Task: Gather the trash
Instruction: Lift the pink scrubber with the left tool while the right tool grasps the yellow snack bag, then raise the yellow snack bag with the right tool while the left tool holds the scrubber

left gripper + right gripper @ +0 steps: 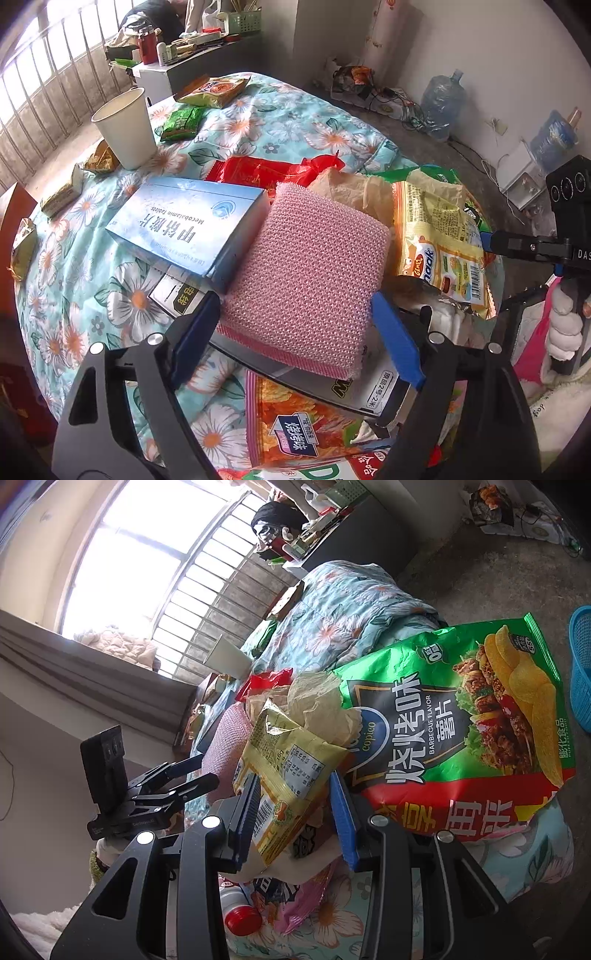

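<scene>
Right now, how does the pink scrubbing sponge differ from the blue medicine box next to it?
The pink scrubbing sponge is a soft mesh-textured pad, unprinted; the blue medicine box is smooth cardboard printed with text. The sponge lies between the open fingers of the left claw; the box sits to their left, outside them. Both rest tilted on the trash pile, edges touching.

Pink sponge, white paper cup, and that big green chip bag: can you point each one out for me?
Pink sponge (303, 273), left wrist view, middle of its knitted top face.
White paper cup (129, 129), left wrist view, its side wall.
Green chip bag (461, 716), right wrist view, centre of its printed front.
</scene>
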`<state>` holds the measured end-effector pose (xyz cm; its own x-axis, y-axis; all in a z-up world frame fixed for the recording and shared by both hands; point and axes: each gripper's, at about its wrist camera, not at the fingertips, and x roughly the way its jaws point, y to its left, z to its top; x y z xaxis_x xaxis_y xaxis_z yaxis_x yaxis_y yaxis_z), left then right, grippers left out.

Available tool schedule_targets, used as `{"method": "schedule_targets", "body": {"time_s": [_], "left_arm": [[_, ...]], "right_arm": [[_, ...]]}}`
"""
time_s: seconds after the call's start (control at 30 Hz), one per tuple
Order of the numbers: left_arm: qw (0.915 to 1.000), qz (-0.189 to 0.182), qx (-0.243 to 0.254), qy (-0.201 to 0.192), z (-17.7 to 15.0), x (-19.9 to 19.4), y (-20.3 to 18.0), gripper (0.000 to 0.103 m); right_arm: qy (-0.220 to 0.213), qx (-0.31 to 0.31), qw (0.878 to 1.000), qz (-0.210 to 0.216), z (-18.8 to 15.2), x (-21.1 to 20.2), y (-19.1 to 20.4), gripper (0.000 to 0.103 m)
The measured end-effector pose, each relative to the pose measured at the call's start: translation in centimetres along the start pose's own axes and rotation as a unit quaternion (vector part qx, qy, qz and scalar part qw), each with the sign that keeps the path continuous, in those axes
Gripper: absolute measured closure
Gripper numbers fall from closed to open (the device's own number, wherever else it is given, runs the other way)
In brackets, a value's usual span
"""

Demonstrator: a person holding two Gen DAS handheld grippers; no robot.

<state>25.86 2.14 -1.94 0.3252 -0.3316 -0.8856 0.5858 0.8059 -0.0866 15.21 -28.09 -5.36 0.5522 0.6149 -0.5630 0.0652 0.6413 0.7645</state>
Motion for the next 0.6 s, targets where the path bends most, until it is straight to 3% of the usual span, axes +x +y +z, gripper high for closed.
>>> {"method": "schedule_targets", "body": {"time_s": [0.2,0.23,0.27,0.37,0.5,0.57,0.6], "left_arm": [[0.9994,0.021,0.018,-0.019,-0.6,-1.5,-0.9,0.031],[0.9994,0.021,0.016,-0.023,-0.7,-1.8,-0.9,0.048],[0.9995,0.016,0.01,-0.023,-0.7,-2.1,-0.7,0.058],[0.9996,0.0,-0.015,-0.023,-1.1,-2.7,0.1,0.067],[0.9995,-0.005,-0.019,-0.024,-1.6,-2.9,0.2,0.067],[0.9992,-0.018,-0.023,-0.028,-1.7,-3.2,0.1,0.053],[0.9989,-0.022,-0.026,-0.032,-1.6,-3.3,0.0,0.041]], "right_arm": [[0.003,0.006,1.0,0.01,-0.2,0.1,0.2,0.083],[0.003,0.005,1.0,0.01,-0.2,0.0,0.2,0.087],[0.002,0.003,1.0,0.009,-0.2,0.0,0.3,0.09],[0.001,-0.002,1.0,0.014,-0.4,-0.2,0.6,0.093],[-0.001,-0.008,1.0,0.015,-0.6,-0.3,1.0,0.093],[-0.006,-0.006,1.0,0.015,-0.5,-0.7,0.9,0.093],[-0.01,-0.007,1.0,0.013,-0.4,-0.8,0.8,0.092]]}}
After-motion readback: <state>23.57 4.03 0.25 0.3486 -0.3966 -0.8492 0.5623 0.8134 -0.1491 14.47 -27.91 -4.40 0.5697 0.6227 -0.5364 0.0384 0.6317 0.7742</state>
